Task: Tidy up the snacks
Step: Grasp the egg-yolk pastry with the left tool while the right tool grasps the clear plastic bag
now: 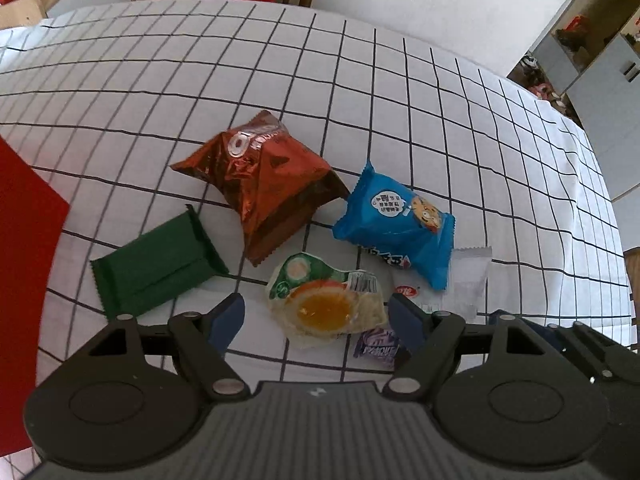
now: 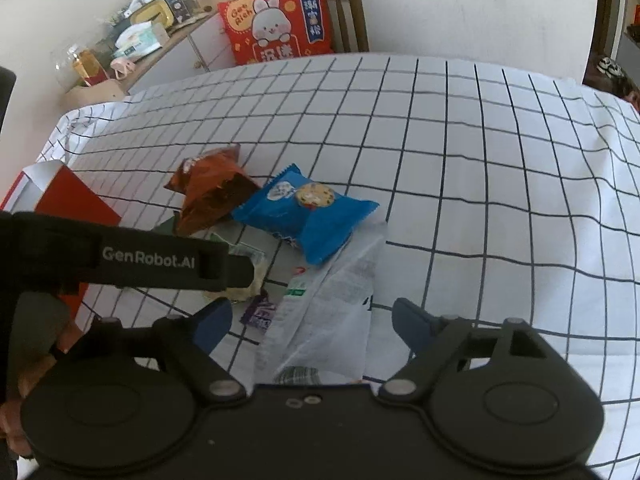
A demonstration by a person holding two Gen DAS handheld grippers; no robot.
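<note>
A heap of snack packets lies on the checked tablecloth [image 1: 160,80]. My left gripper [image 1: 316,318] is open and points down over a clear packet with an orange-centred pastry [image 1: 324,304], which lies between its blue pads without touching them. Around it lie a green packet [image 1: 156,268], a copper-brown packet [image 1: 264,184], a blue cookie packet [image 1: 400,224] and a small purple sweet [image 1: 378,346]. My right gripper [image 2: 312,322] is open astride a long white packet [image 2: 332,300], just below the blue cookie packet [image 2: 308,216]. The pads stand apart from the white packet.
A red box [image 2: 68,196] stands at the left of the heap. The black housing of the left tool [image 2: 160,260] crosses the right wrist view, with a hand [image 2: 24,380] below it. A red cushion [image 2: 280,20] on a chair and a cluttered cabinet [image 2: 132,40] lie beyond the table.
</note>
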